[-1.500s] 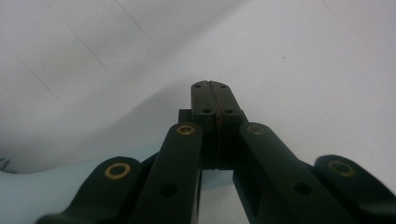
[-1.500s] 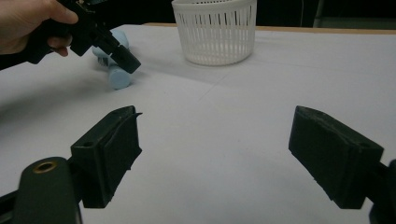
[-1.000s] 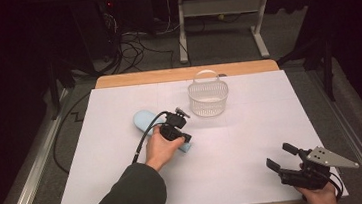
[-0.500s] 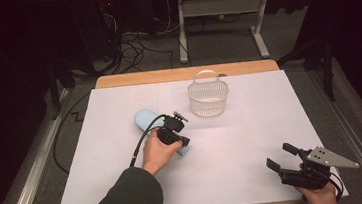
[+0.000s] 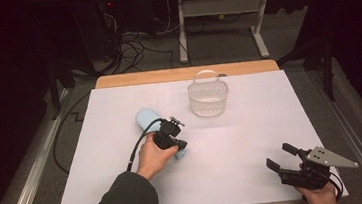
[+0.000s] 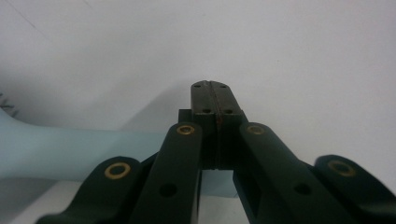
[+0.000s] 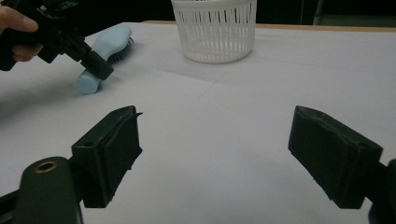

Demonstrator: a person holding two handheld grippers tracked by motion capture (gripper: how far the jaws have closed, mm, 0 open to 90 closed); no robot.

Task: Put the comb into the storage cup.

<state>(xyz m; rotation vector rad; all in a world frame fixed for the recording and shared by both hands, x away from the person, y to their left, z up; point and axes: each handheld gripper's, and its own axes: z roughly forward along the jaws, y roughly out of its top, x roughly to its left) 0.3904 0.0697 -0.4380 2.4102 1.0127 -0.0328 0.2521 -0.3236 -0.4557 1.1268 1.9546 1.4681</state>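
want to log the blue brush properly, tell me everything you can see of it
The brush is pale blue and looks like plastic, with a broad oval head, dark bristles under it and a round-ended handle. It lies flat on the white table cover, left of the basket. The shut left gripper sits over the handle; contact can't be told.

Left tongs (image 5: 178, 145) point down at the counter's middle, jaws closed together; right tongs (image 5: 280, 155) sit low at the near right, jaws wide apart.
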